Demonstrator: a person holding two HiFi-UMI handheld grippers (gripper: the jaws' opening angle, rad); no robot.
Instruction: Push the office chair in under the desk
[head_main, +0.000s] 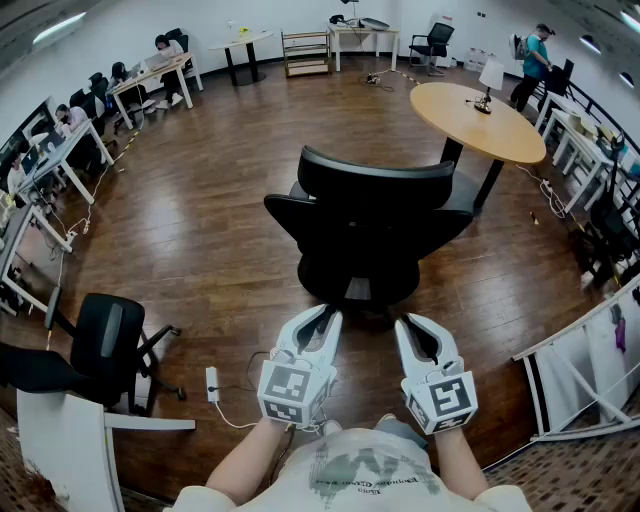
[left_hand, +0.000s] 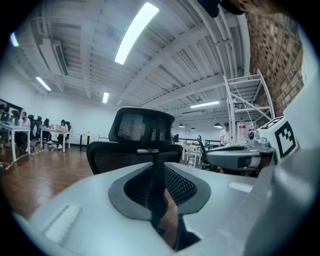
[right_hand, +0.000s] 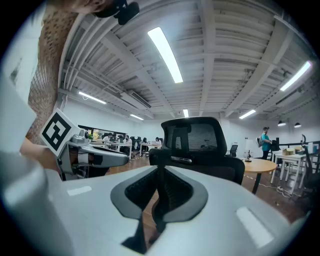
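A black office chair stands on the wood floor in the middle of the head view, its mesh back turned to me. Beyond it to the right is the round wooden desk on a black leg. My left gripper and right gripper are side by side just short of the chair's base, both shut and holding nothing. The left gripper view looks over its closed jaws at the chair back. The right gripper view shows the chair past its closed jaws, with the desk behind.
A second black chair and a white desk sit at lower left. A power strip with cable lies on the floor by my left gripper. A white rack stands at right. People sit at desks along the left wall.
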